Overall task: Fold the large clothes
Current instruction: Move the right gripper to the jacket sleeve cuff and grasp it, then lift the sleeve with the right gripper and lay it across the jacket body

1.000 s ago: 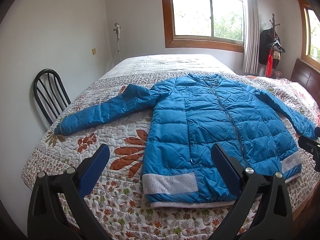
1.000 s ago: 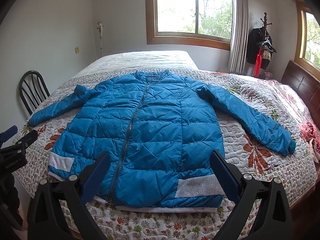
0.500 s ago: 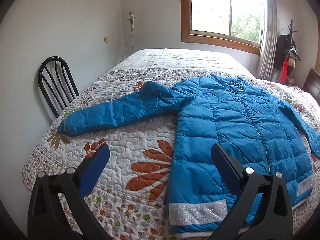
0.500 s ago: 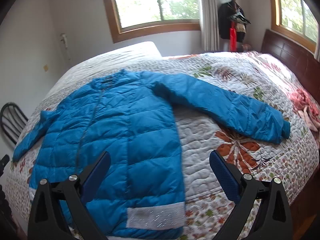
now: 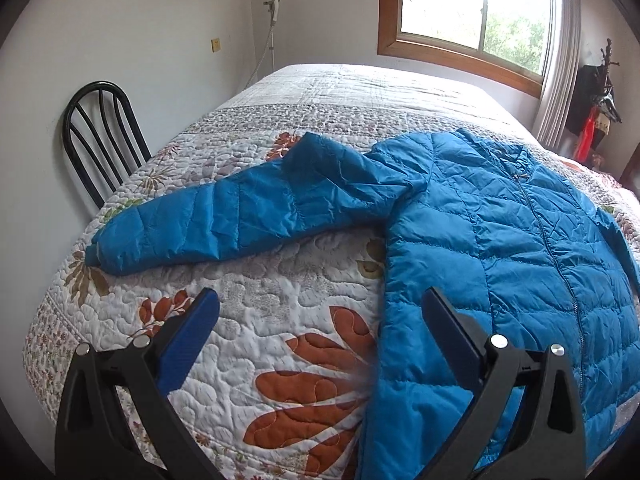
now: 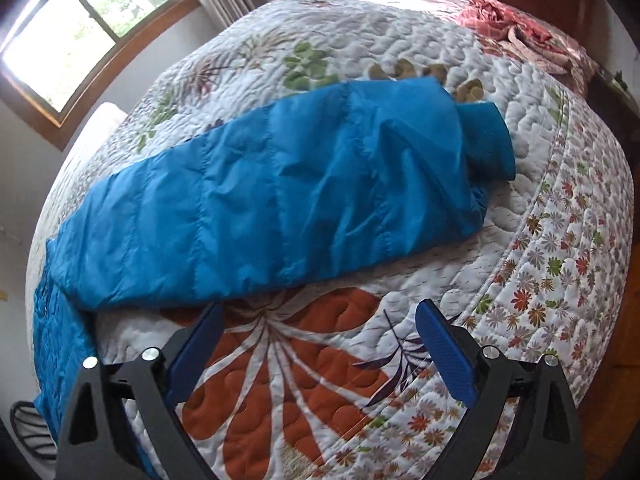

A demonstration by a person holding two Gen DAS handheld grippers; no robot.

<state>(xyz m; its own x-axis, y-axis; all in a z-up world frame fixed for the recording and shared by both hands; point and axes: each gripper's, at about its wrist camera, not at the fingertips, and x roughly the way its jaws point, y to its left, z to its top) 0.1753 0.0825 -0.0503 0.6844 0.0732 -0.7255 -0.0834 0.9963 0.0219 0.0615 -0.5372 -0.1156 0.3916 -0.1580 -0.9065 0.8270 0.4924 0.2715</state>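
the quilted blue puffer jacket (image 5: 500, 248) lies flat on the floral quilted bedspread (image 5: 248, 312), one sleeve's cuff pointing to 9 o'clock, the other (image 6: 280, 196) to 2 o'clock. left gripper (image 5: 320, 320) and right gripper (image 6: 316, 328) hover above, jaws spread, empty.

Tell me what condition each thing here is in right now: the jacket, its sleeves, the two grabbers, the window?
Jacket: spread flat on the bed, zipped, unfolded.
Left sleeve: stretched out sideways.
Right sleeve: stretched out, cuff showing.
Left gripper: open, empty.
Right gripper: open, empty.
Window: looks closed.
Chair: empty, against the wall.
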